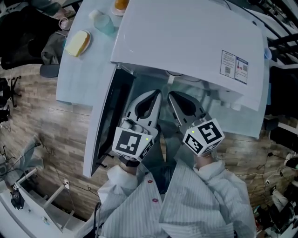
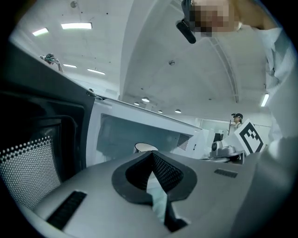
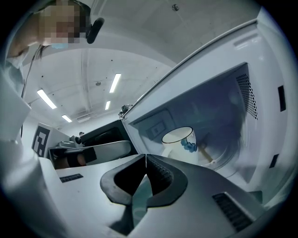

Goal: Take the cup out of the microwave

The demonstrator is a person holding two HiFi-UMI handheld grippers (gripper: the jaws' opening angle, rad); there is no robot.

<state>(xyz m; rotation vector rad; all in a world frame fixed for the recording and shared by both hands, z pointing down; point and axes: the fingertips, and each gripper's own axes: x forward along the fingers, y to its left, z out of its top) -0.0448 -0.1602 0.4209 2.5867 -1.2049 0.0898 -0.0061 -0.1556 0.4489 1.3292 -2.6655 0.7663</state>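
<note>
A white cup (image 3: 179,144) with a dark rim and a blue pattern stands inside the open microwave (image 1: 195,42), on its turntable. In the left gripper view only the rim of the cup (image 2: 145,148) shows, just above the jaws. My left gripper (image 1: 156,94) and right gripper (image 1: 171,95) sit side by side in front of the microwave opening, pointing in. Both are shut with nothing held, the right gripper (image 3: 145,156) short of the cup and the left gripper (image 2: 151,154) likewise. In the head view the microwave's top hides the cup.
The microwave door (image 1: 109,121) hangs wide open on the left, next to my left gripper. On the table (image 1: 77,79) behind it lie a plate with bread (image 1: 78,42), a pale bottle (image 1: 103,22) and an orange object (image 1: 121,4). Wood floor lies below.
</note>
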